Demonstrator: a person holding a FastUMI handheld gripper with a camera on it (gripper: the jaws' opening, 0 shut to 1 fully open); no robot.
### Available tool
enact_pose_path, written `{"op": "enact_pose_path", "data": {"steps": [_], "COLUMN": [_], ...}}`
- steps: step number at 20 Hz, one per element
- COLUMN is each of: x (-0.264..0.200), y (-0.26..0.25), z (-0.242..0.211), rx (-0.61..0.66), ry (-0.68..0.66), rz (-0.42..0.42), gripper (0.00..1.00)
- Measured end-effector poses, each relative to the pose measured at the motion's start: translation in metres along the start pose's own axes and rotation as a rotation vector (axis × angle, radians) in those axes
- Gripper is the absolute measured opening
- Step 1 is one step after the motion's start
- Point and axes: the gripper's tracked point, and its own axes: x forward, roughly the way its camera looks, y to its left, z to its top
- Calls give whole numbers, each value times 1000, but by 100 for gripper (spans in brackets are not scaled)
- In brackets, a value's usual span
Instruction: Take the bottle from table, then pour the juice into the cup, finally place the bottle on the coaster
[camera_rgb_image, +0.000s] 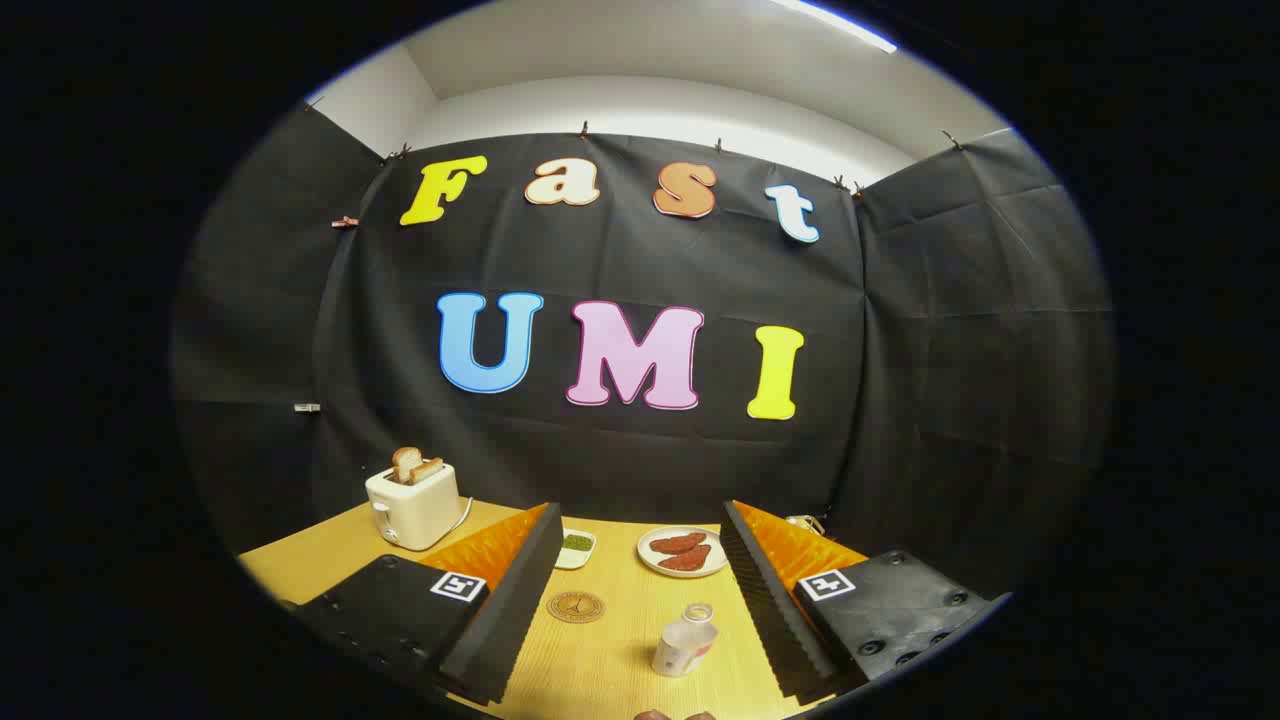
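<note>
A small whitish bottle (685, 640) with an open neck and a red-marked label stands upright on the wooden table (610, 660). It is between my two fingers, nearer the right one, and touches neither. My gripper (640, 525) is open wide, with nothing held. A round brown coaster (576, 606) lies flat on the table to the left of the bottle, close to the left finger. At the near rim, below the bottle, a small brownish shape (675, 715) peeks in; I cannot tell what it is.
Beyond the bottle are a white plate (682, 552) of red food slices and a small white dish (576, 547) with green filling. A white toaster (413, 500) with bread stands at the table's far left. Black cloth walls close the booth.
</note>
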Motion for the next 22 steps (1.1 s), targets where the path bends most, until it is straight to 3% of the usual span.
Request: {"op": "enact_pose_path", "data": {"steps": [15, 22], "x": [3, 10], "y": [-1, -14], "z": [-29, -53], "rx": [-36, 27], "ry": [36, 42], "rz": [79, 123], "gripper": [97, 97]}}
